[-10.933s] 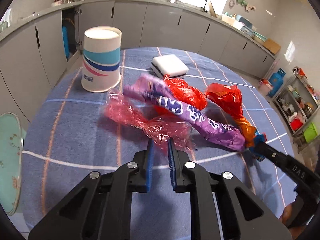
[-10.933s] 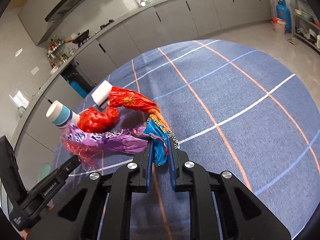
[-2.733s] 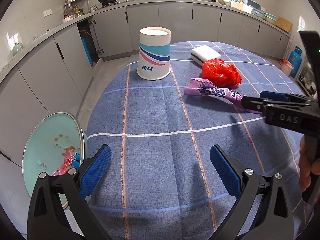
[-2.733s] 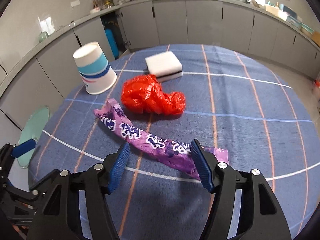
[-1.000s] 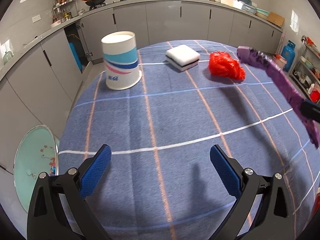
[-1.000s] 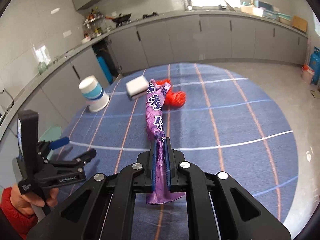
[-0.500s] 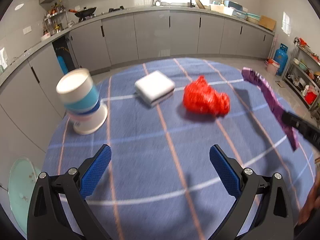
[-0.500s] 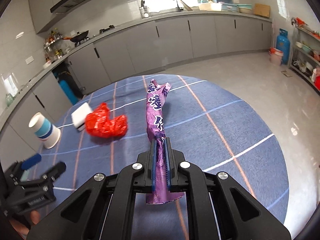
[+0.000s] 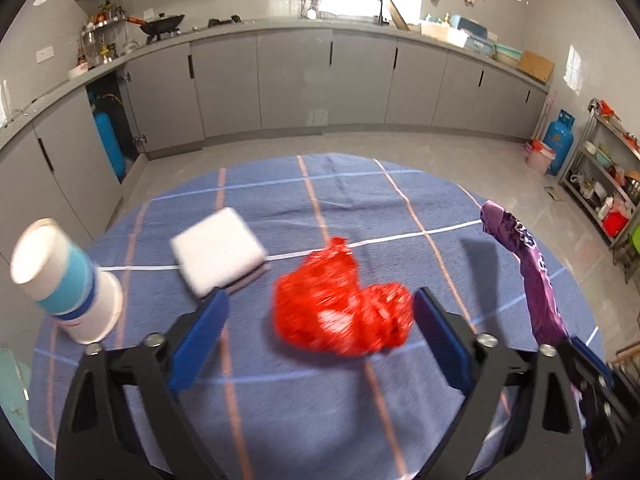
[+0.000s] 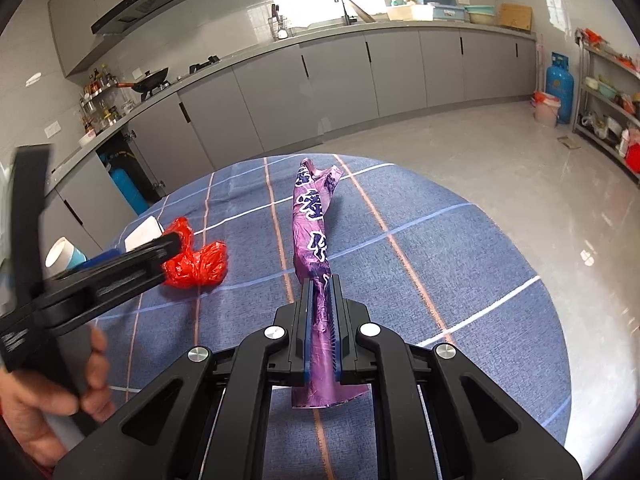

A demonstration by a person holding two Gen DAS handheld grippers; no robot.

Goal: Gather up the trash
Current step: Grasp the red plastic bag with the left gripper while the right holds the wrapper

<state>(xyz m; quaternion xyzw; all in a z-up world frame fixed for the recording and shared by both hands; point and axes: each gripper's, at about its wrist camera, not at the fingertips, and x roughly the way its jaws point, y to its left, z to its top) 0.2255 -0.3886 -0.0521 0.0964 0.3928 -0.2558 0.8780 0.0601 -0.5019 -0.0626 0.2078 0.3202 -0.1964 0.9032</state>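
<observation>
Your right gripper (image 10: 321,292) had its jaws clamped on the purple wrapper (image 10: 314,220); it stuck up mid-frame, lifted clear of the blue tablecloth (image 10: 460,264). So one piece was in hand, not yet binned as far as I could judge, with no bin in either view.

Red plastic bag (image 9: 344,310) was left on the cloth, centre of the left wrist frame, sitting between the pads of your left gripper (image 9: 320,336), jaws spread wide, no contact visible. Looked like the next pickup.

White sponge (image 9: 218,250) sat just upper left of the bag; paper cup (image 9: 66,280) stood at the far left. Cloth right of the bag was bare. Table edge ran along the upper frame, with open floor beyond.
</observation>
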